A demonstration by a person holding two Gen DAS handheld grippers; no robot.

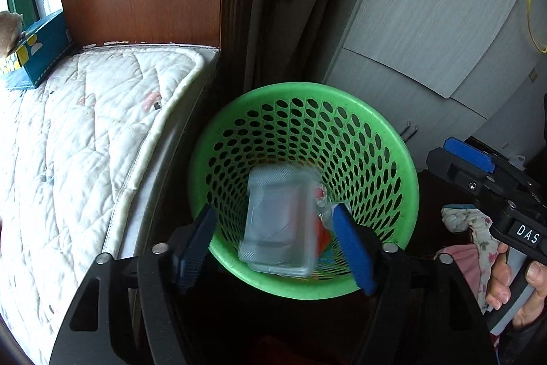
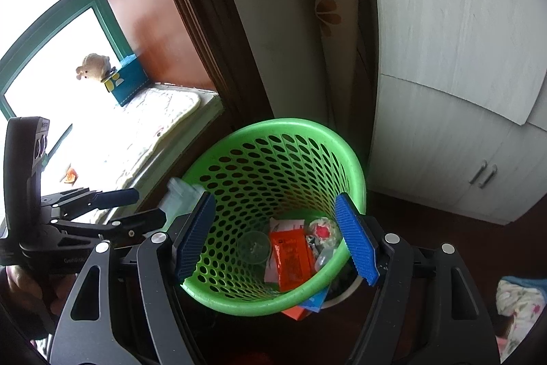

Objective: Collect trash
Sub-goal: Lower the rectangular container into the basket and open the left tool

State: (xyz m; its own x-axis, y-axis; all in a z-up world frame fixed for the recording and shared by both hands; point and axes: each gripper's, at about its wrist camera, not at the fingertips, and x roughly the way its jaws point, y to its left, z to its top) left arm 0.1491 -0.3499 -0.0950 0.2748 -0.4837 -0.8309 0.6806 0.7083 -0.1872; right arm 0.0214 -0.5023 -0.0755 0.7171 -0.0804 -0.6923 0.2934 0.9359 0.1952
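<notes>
The left gripper [image 1: 277, 248], jaws apart, is letting a clear plastic tub [image 1: 278, 221] drop into the green basket [image 1: 407, 194] at centre frame; the right gripper [image 2: 277, 238] is hovering spread and empty.

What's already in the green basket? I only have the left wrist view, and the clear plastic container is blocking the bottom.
Observer: In the right wrist view, an orange packet lies on the bottom of the green basket, beside a clear cup.
Operator: Is the container over the opening?
Observer: The clear plastic container shows right at the rim's left edge, just off the left gripper. It is partly hidden, so I can't tell if it's fully inside.
Operator: Is my right gripper holding anything?
Observer: No, the right gripper is open and empty above the basket.
</notes>
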